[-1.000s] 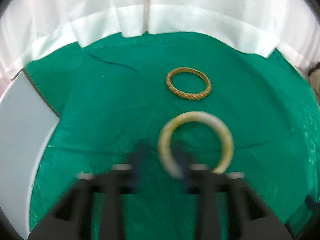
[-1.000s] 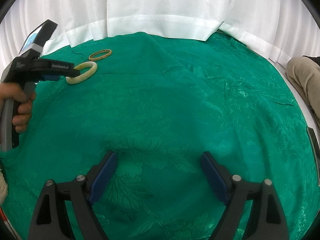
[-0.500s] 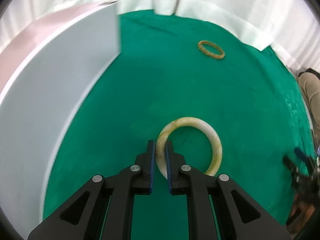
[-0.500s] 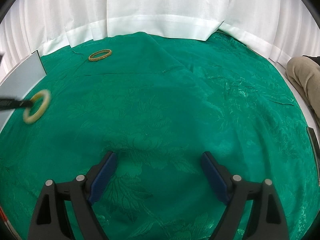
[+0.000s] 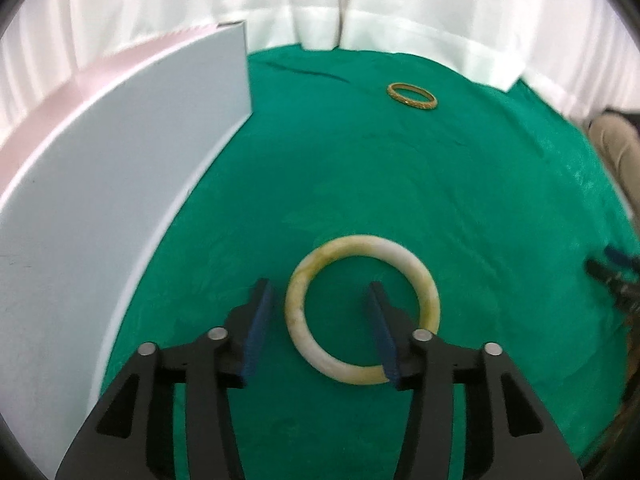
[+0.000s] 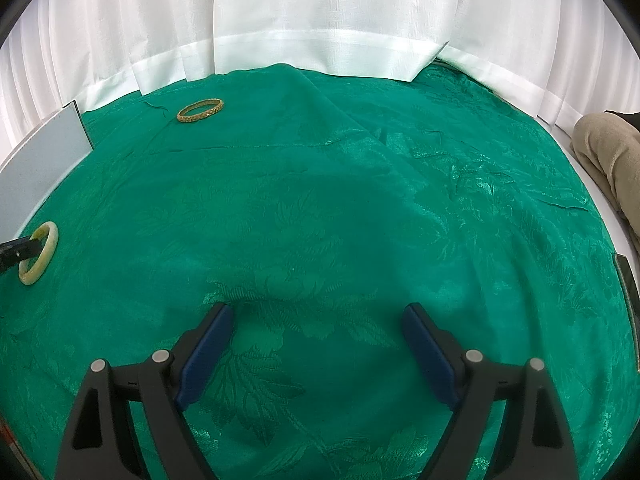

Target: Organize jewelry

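Note:
A pale jade bangle (image 5: 362, 308) lies flat on the green cloth (image 5: 440, 184). My left gripper (image 5: 320, 312) is open over it: its left finger stands outside the ring, its right finger inside it. The bangle also shows at the far left of the right wrist view (image 6: 40, 252). A gold bangle (image 5: 412, 96) lies at the far side of the cloth, also visible in the right wrist view (image 6: 200, 110). My right gripper (image 6: 318, 344) is open and empty above the cloth.
A grey-white board (image 5: 100, 200) lies along the left, close to the jade bangle, and shows in the right wrist view (image 6: 36, 164). White curtains (image 6: 320, 20) hang behind. A person's tan-clad leg (image 6: 608, 152) is at the right edge.
My left gripper carried the jade bangle left toward the grey board, set it on the cloth, and opened, letting it go. The right gripper has not moved.

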The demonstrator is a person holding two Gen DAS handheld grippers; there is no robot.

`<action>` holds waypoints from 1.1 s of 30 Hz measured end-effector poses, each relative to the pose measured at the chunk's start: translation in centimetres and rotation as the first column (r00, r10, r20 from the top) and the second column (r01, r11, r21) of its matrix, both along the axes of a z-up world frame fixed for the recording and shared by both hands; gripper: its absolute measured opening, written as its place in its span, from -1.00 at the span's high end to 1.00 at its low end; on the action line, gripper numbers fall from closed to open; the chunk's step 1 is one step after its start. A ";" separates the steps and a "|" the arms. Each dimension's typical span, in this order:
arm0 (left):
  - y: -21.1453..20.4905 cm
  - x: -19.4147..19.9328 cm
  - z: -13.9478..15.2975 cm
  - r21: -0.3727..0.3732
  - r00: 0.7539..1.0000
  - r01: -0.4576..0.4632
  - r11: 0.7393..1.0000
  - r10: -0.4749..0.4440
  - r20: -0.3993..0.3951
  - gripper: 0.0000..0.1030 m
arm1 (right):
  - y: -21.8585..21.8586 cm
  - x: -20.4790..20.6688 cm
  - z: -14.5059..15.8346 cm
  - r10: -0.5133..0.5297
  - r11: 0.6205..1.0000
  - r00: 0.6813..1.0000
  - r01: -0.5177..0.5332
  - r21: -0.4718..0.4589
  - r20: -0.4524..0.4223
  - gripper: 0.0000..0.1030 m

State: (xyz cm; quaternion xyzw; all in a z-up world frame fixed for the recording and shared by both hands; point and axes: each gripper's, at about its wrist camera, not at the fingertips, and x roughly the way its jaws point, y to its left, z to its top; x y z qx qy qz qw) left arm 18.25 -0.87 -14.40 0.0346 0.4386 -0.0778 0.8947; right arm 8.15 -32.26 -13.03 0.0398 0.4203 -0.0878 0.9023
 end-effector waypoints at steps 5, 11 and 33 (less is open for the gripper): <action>0.6 -0.7 -0.3 -0.012 0.999 -0.043 0.999 0.043 0.026 -0.34 | 0.2 -0.1 0.1 0.001 1.000 1.000 -0.001 -0.003 -0.022 -0.73; 0.5 -0.6 -0.5 -0.003 0.999 -0.037 0.999 0.038 0.024 -0.42 | 2.5 4.0 5.3 0.151 0.981 0.986 -0.141 0.133 -0.068 -0.73; 0.6 -0.6 -0.4 -0.003 0.999 -0.035 0.999 0.035 0.024 -0.44 | 12.9 31.5 2.7 0.390 0.919 0.896 -0.392 0.037 -0.214 -0.13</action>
